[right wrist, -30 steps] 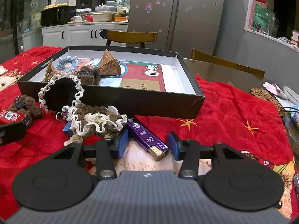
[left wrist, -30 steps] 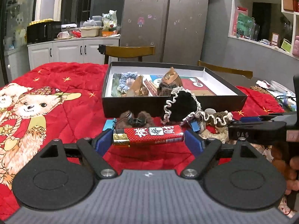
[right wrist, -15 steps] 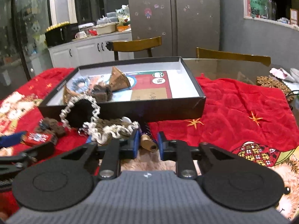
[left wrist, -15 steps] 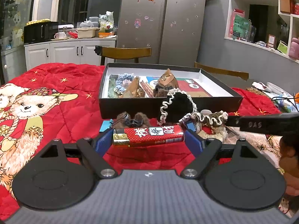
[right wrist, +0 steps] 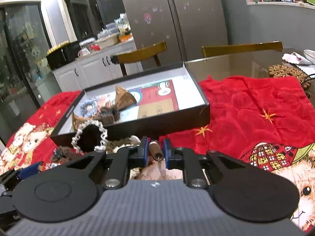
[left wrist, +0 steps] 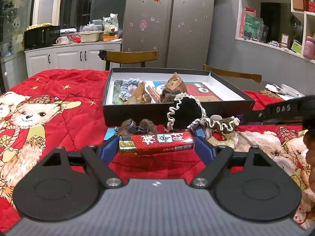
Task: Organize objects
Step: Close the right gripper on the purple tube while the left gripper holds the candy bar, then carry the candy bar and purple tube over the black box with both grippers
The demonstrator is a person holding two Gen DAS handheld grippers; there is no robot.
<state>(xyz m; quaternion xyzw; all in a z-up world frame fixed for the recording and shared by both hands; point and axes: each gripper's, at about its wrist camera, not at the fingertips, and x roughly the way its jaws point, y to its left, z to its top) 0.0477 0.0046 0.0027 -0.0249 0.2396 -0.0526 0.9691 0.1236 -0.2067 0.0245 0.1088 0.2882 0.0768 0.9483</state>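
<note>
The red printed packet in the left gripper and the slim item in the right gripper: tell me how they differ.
The red printed packet lies crosswise, spanning the wide-set fingers of the left gripper; the slim brown-tipped stick points lengthwise toward the camera between the narrow-set fingers of the right gripper. The packet is flat and broad with a gold end; the stick looks round. Both are clamped, in front of the black shallow box.

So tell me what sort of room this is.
Most likely a home kitchen and dining area: a steel fridge with stickers, white counter cabinets holding a microwave, and wooden chairs at a table under a red blanket.
</note>
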